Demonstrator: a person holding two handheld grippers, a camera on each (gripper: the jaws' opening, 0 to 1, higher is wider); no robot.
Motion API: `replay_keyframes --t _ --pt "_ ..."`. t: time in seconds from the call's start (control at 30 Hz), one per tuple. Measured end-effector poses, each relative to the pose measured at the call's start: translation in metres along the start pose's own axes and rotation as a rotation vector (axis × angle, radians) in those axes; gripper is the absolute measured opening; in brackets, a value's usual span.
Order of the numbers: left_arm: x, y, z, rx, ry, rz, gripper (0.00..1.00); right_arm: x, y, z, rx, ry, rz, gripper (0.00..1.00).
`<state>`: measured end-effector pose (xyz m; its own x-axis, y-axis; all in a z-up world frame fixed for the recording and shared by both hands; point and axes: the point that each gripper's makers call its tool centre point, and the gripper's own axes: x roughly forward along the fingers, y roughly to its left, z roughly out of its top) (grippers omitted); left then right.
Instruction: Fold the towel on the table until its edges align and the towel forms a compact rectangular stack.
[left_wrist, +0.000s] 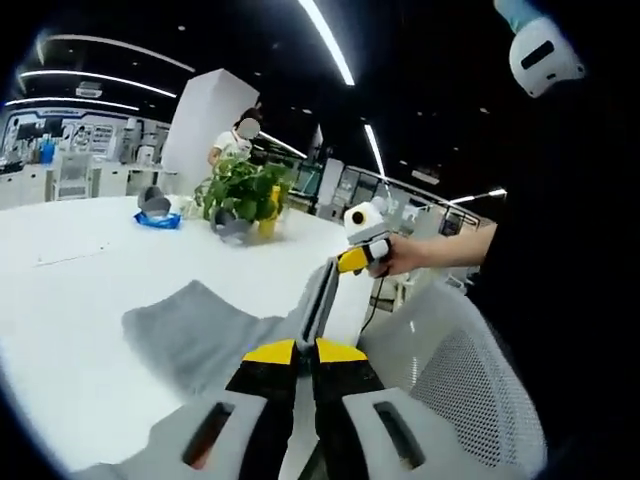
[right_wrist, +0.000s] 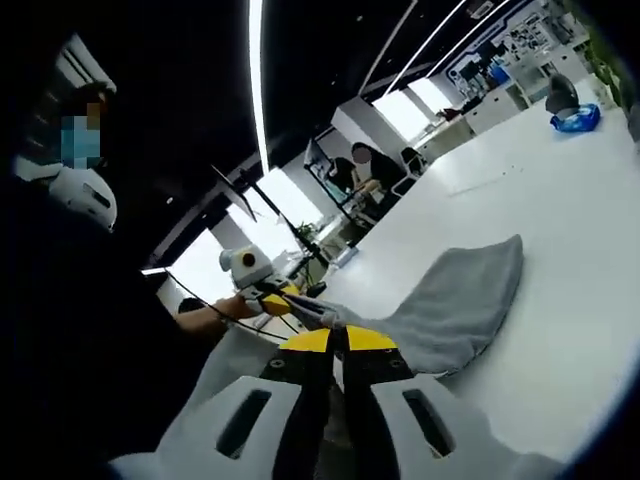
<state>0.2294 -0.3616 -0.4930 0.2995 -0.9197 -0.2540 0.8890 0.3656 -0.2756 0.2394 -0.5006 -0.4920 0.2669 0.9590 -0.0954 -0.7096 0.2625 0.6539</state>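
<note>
From the left gripper view, the white table (left_wrist: 70, 270) stretches away with a blue item (left_wrist: 158, 220) and a potted plant (left_wrist: 243, 192) far back, and the grey towel (left_wrist: 195, 335) lies spread on the near part, one edge lifted off the surface. The left gripper (left_wrist: 306, 352) has its yellow-tipped jaws pressed together on that raised towel edge. Further right, the right gripper (left_wrist: 335, 268) comes in, held in a hand (left_wrist: 400, 255), pinching the same edge, beside a mesh chair (left_wrist: 460, 390). In the right gripper view, the left gripper (right_wrist: 300, 305) shows at left, then the right gripper (right_wrist: 339, 343), clenched on the towel (right_wrist: 470, 300), which drapes down onto the table (right_wrist: 570, 240).
</note>
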Motion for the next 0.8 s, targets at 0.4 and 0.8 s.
replay_keyframes --t 0.4,0.8 --pt "-0.013 -0.024 0.034 0.054 -0.036 -0.029 0.05 -0.005 0.037 0.018 -0.053 -0.039 0.052 0.0" --pt "-0.023 -0.047 0.057 0.008 -0.083 -0.075 0.05 -0.009 0.063 0.027 -0.068 -0.052 0.097 0.0"
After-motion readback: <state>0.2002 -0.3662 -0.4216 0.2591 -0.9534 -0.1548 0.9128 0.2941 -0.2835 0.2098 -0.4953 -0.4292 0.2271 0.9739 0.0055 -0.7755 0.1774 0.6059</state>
